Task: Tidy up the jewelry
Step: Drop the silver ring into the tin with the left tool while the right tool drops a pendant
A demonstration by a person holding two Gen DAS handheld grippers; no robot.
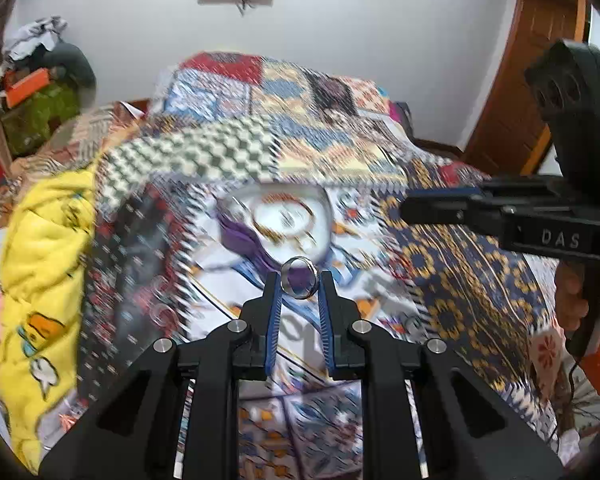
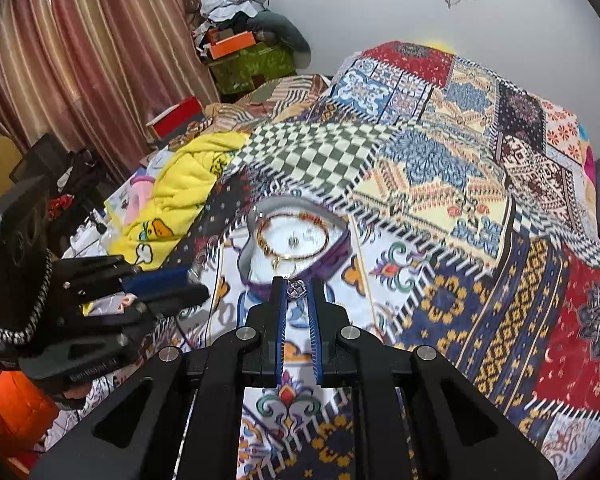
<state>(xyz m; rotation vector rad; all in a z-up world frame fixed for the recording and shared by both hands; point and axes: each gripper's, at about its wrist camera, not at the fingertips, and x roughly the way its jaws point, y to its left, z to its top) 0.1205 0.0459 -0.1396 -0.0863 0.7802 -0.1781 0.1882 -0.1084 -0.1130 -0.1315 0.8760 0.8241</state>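
Note:
My left gripper (image 1: 299, 280) is shut on a silver ring (image 1: 299, 278), held upright at its fingertips just in front of a white dish with a purple rim (image 1: 236, 236). Blurred gold bangles (image 1: 262, 229) lie in the dish. My right gripper (image 2: 298, 286) is shut on a small silver pendant (image 2: 296, 289) at the near edge of the same dish (image 2: 340, 249), which holds a gold bangle (image 2: 300, 257) and small silver pieces. Each gripper shows in the other's view: the right gripper (image 1: 404, 202) at the right, the left gripper (image 2: 198, 284) at the left.
The dish sits on a patchwork quilt (image 2: 440, 184) spread over a bed. A yellow blanket (image 2: 188, 184) is bunched to its left. Boxes and clothes (image 2: 244, 48) are piled by the curtain. A hand (image 1: 572, 300) and orange sleeve hold the right gripper's handle.

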